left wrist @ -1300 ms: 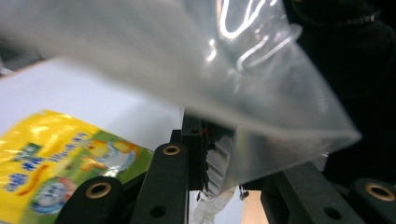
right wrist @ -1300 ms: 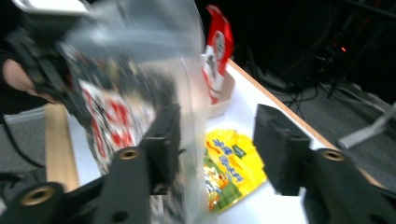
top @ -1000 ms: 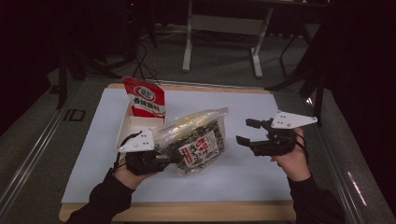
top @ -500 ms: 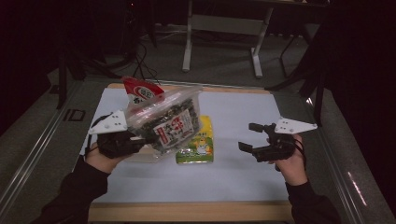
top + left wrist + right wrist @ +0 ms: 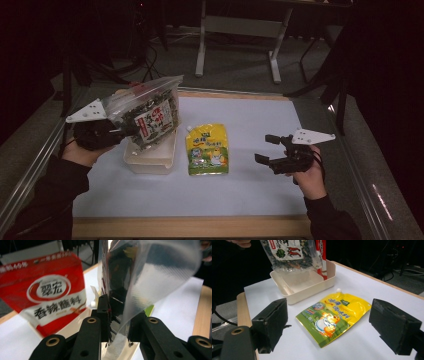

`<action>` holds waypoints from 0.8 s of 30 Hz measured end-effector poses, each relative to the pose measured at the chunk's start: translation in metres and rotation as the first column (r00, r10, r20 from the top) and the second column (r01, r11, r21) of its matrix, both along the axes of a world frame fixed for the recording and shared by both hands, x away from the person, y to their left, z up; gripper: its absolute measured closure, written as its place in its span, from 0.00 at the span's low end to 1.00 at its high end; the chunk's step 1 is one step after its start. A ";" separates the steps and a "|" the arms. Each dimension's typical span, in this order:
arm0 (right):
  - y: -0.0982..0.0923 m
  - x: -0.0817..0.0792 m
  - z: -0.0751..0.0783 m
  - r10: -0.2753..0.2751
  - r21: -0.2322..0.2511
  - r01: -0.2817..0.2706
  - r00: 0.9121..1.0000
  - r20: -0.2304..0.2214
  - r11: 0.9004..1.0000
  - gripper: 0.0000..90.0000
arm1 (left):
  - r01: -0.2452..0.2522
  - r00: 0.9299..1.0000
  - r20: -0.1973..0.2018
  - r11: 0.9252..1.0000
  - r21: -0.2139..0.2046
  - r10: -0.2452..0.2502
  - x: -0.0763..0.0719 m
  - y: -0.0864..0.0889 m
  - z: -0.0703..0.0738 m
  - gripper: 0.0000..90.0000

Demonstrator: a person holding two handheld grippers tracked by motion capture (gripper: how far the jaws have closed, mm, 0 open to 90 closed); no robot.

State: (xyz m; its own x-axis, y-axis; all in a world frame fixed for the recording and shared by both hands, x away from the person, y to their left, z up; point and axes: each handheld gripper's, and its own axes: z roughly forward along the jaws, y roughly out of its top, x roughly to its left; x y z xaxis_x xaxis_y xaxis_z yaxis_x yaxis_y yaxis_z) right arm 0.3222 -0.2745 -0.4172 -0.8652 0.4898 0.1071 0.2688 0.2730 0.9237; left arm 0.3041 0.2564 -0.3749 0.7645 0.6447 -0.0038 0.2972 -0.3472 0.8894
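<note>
1. The desk (image 5: 260,200) carries a cream tray (image 5: 150,159) at left.
2. My left fingers (image 5: 103,315) pinch the clear seaweed bag (image 5: 150,112) just above that tray.
3. The yellow pouch (image 5: 207,149), long axis near-to-far, lies left of my right fingers (image 5: 262,159), which have just been opening and stand spread, empty.

The high view is dim. Light falls from above onto the pale table (image 5: 250,190), while the room beyond its far edge sinks into near black. Shadows on the table are soft and faint. A thin streak of glare runs along the metal rail past the table's right edge.

In the left gripper view, a clear bag (image 5: 150,277) sits very close and is blurred, with milky sheen across its plastic. A red packet (image 5: 50,290) behind it is also soft, its lettering smeared.

The right gripper view is brighter and sharper. A yellow pouch (image 5: 334,315) shows small bright glints on its glossy face. The near black jaws look soft and oversized at the bottom corners.
</note>
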 end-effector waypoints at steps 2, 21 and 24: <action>0.000 0.000 -0.001 0.003 0.002 -0.003 1.000 -0.002 1.000 0.17 | -0.008 1.000 -0.015 1.000 0.013 0.009 0.003 0.003 -0.002 0.87; 0.001 0.003 -0.005 0.013 -0.007 -0.013 1.000 -0.009 1.000 0.17 | -0.010 0.996 -0.083 0.995 0.103 0.018 0.034 -0.001 -0.026 0.87; 0.002 0.003 -0.007 0.014 -0.012 -0.015 1.000 -0.014 1.000 0.17 | 0.002 0.996 -0.086 0.995 0.099 0.007 0.037 0.000 -0.032 0.87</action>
